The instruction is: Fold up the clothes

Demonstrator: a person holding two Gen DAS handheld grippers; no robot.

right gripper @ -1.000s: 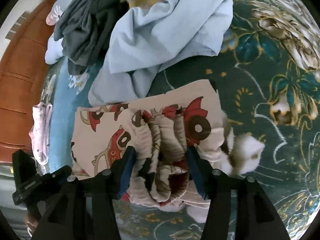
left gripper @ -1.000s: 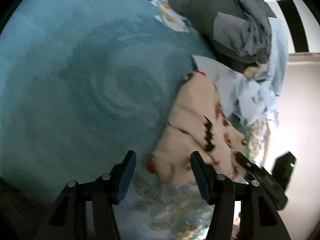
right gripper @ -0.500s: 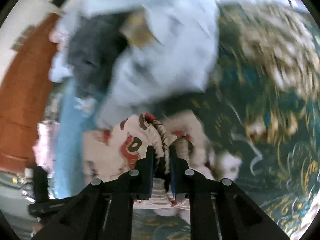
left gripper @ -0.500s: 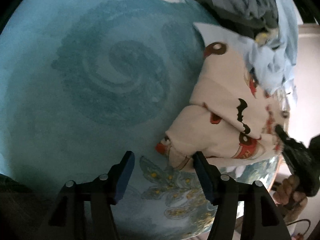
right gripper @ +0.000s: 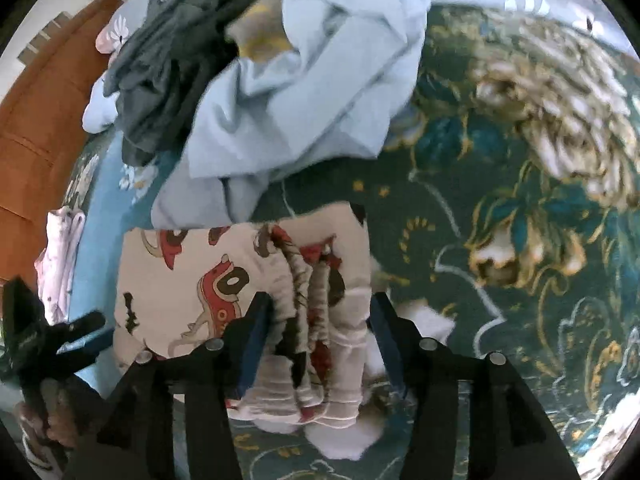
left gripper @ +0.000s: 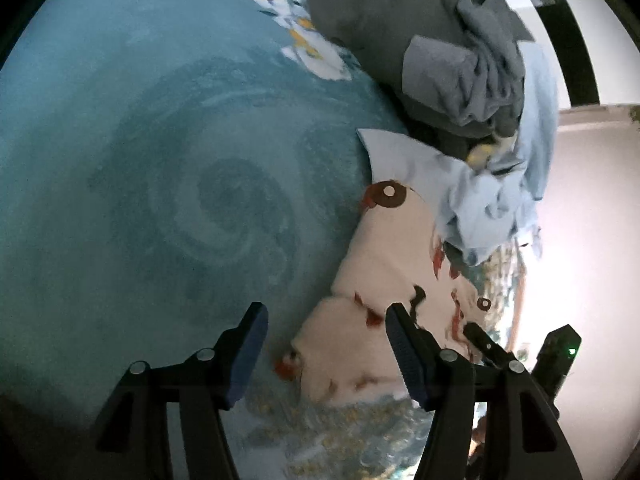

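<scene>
A cream garment with red and brown cartoon prints (right gripper: 188, 276) lies folded on the patterned bedspread; it also shows in the left wrist view (left gripper: 384, 280). My right gripper (right gripper: 320, 340) is open, its jaws either side of the garment's bunched elastic edge (right gripper: 316, 320). My left gripper (left gripper: 324, 352) is open and empty, just above the garment's near corner (left gripper: 292, 360). The right gripper shows at the lower right of the left wrist view (left gripper: 492, 348), and the left gripper at the lower left of the right wrist view (right gripper: 52, 336).
A pile of light blue (right gripper: 304, 92) and dark grey clothes (right gripper: 160, 92) lies behind the cream garment; the left wrist view shows it too (left gripper: 448, 56). A pink folded item (right gripper: 60, 256) lies at the left bed edge by a brown wooden panel (right gripper: 36, 128).
My right gripper was shut on the bunched edge half a second ago and has opened. My left gripper shifted back toward the garment's corner and stayed open.
</scene>
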